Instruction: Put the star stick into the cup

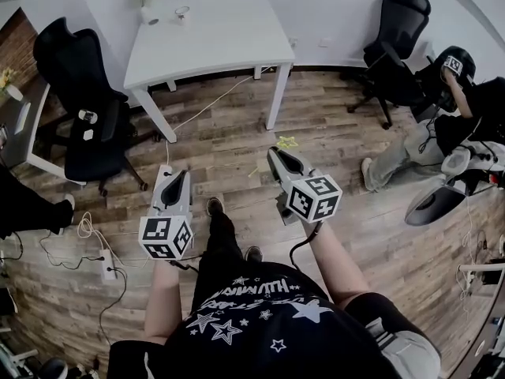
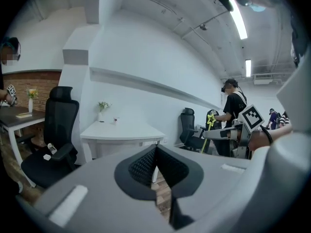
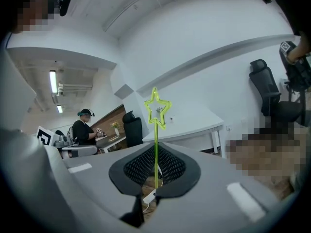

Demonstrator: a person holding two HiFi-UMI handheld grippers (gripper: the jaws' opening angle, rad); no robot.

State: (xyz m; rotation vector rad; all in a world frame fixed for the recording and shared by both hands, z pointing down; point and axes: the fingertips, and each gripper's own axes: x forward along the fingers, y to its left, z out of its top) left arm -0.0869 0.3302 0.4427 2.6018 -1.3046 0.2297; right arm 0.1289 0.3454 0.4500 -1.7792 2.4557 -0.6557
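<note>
Right gripper view showed the right gripper (image 3: pixel 155 154) pinching the thin stem of the yellow-green star stick (image 3: pixel 156 136). The stick stood upright, its star outline rising above the jaw tips. Beyond the tips stood a white table (image 3: pixel 194 126). In the left gripper view, the left gripper (image 2: pixel 156 152) had its jaws pressed together, pad to pad. The same table stood ahead of it.

A white table (image 1: pixel 229 42) stands on the wooden floor (image 1: pixel 237 144), with a flower vase (image 1: pixel 147 8) and a small clear cup (image 1: pixel 182 12) at its far left; a power strip (image 1: pixel 108 268) lies near left.
</note>
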